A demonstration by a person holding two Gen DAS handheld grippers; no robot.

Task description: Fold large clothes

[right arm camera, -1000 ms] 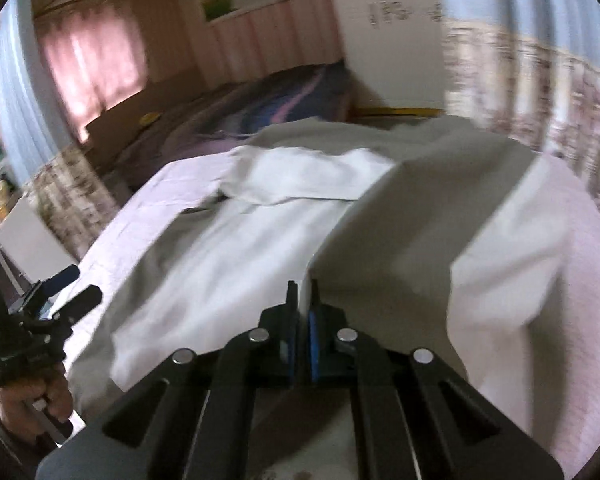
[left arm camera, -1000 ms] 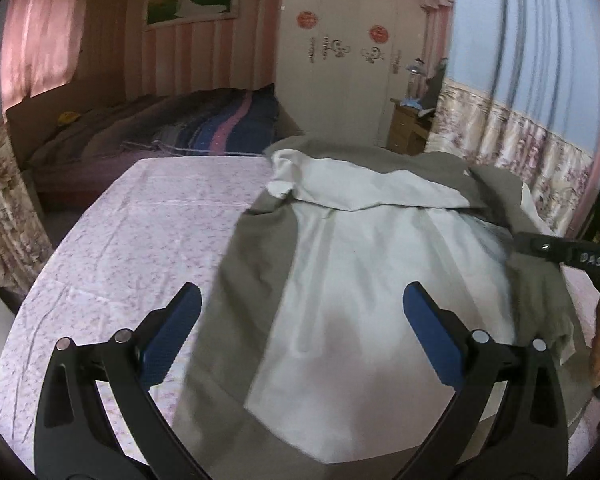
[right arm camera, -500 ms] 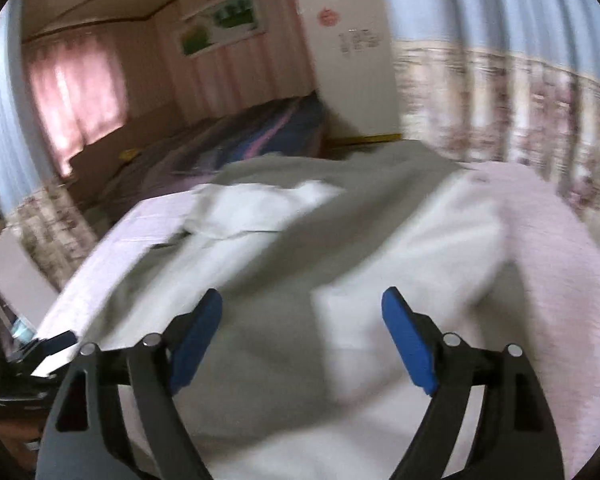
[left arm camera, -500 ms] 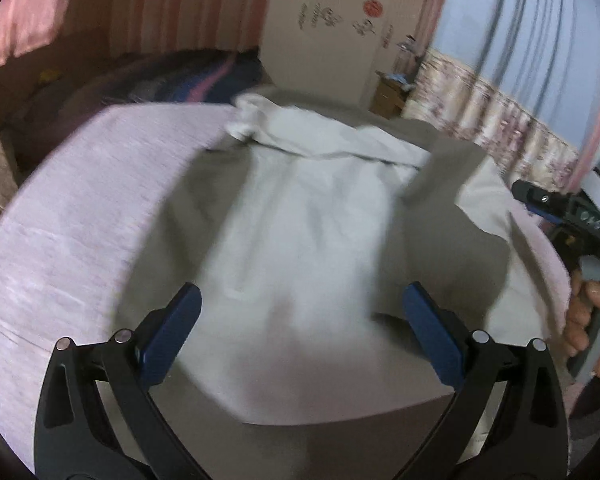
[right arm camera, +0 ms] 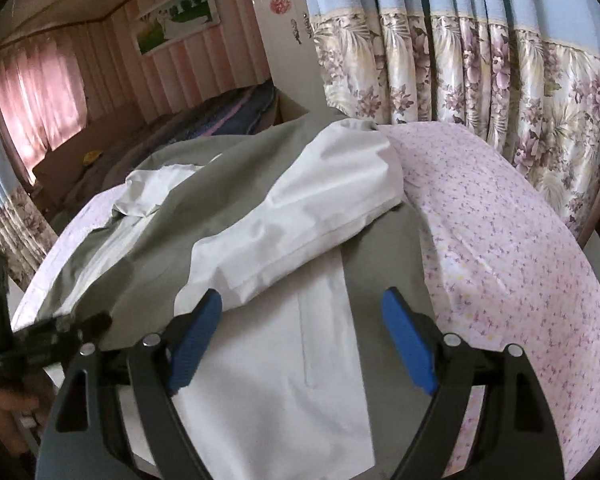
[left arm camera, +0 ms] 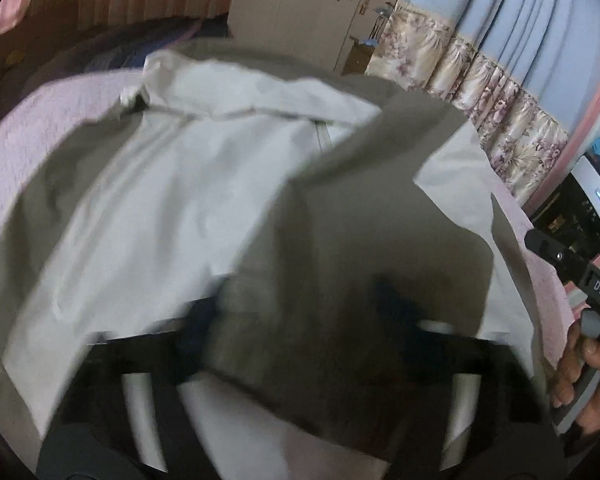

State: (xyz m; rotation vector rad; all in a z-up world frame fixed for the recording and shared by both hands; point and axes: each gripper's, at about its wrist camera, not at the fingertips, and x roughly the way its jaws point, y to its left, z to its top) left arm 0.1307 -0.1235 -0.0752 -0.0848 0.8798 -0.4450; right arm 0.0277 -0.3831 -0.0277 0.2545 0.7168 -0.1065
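Jacket (right arm camera: 284,216) — smooth grey-and-white cloth, creased, spread on the floral pink bed (right arm camera: 500,232). Left gripper (left arm camera: 300,320) — blurred, jaws just closing, grip on the cloth cannot be told. Right gripper (right arm camera: 304,340) — spread wide, nothing held.

Bedroom (bed (right arm camera: 500,216), curtains (right arm camera: 460,72))

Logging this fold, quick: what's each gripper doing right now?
Left gripper: jaws just closing, jacket fabric between them; too blurred to tell the grip.
Right gripper: jaws just opened, open, holding nothing.
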